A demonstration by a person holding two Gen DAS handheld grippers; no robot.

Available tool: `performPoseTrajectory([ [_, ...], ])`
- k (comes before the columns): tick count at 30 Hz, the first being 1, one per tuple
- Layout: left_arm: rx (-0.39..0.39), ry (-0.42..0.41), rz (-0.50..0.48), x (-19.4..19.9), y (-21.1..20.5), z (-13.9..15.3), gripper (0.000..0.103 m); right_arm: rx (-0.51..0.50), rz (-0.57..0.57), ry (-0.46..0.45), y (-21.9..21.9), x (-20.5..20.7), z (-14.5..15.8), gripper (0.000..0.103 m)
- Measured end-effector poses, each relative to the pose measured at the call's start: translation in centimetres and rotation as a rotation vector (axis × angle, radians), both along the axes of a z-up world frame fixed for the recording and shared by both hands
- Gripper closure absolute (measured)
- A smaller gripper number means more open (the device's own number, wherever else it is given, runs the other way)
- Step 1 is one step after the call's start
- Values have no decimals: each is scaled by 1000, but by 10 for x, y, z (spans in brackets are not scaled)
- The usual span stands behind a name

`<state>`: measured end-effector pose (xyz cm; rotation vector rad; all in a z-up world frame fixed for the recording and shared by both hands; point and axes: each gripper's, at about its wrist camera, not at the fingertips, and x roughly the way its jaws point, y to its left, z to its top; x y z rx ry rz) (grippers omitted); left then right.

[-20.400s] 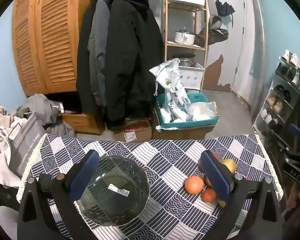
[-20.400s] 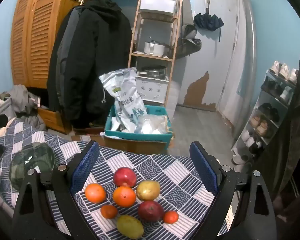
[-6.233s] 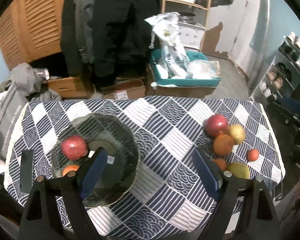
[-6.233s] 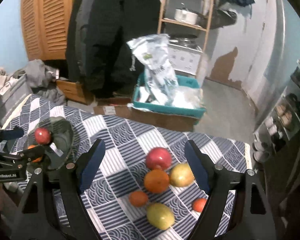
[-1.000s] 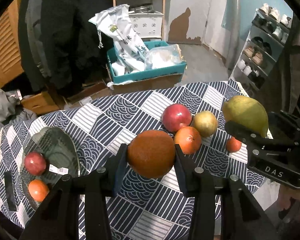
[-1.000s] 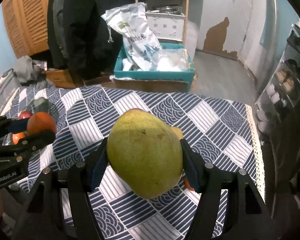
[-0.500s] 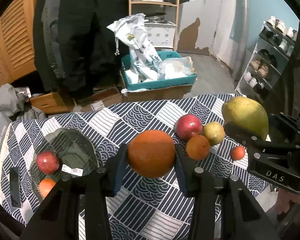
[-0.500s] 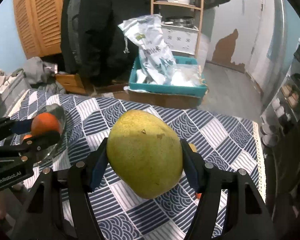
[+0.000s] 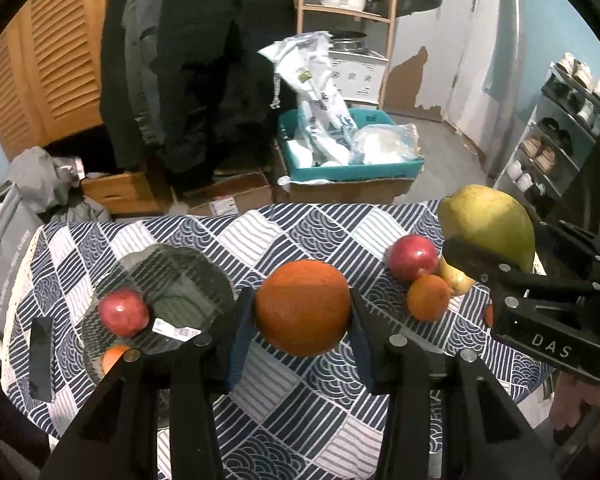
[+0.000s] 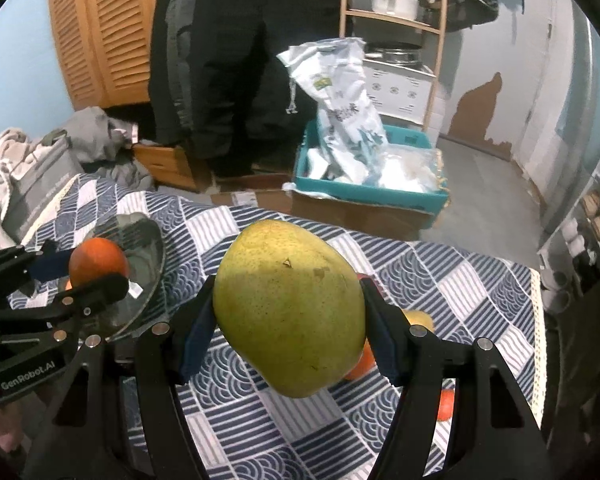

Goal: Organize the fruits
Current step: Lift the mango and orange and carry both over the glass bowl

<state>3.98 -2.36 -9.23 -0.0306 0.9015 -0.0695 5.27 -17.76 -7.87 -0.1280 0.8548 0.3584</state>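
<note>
Left to right. The glass bowl sits on the left part of the checked tablecloth, with a red apple in it and a small orange at its near rim, partly hidden by my left finger.

My left gripper has its jaws drawn in on a large orange, one blue pad on each side, and carries it clear of the cloth. In the right wrist view this orange shows against the bowl's near side.

Further right the loose fruit lies on the cloth: a second red apple, an orange and a yellow fruit touching one another, and a small orange one mostly hidden.

My right gripper stands about half open, clamped on a big yellow-green mango, pads on its flanks, long axis running up and down between my fingers and a little tilted. It hangs over the pile, well apart from the bowl.

Key relation: the bowl lies to the left of both loads and below them. The left hand is much the nearer, so I judge that the orange goes in first. The mango must cross the table, and it probably needs the open far right part of the bowl.
</note>
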Motion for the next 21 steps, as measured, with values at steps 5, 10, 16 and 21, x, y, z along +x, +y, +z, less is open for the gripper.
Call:
performPoseTrajectory([
  [5, -3, 2, 40, -1, 20, -2, 58, -2, 32, 7, 22, 5, -2, 35],
  [10, -3, 6, 86, -3, 42, -5, 58, -6, 62, 7, 44, 9, -2, 35],
  [16, -8, 11, 137, -6, 69, -9, 58, -15, 104, 12, 72, 15, -4, 35],
  [21, -7, 30, 190, -6, 95, -18, 58, -8, 142, 35, 97, 22, -10, 35],
])
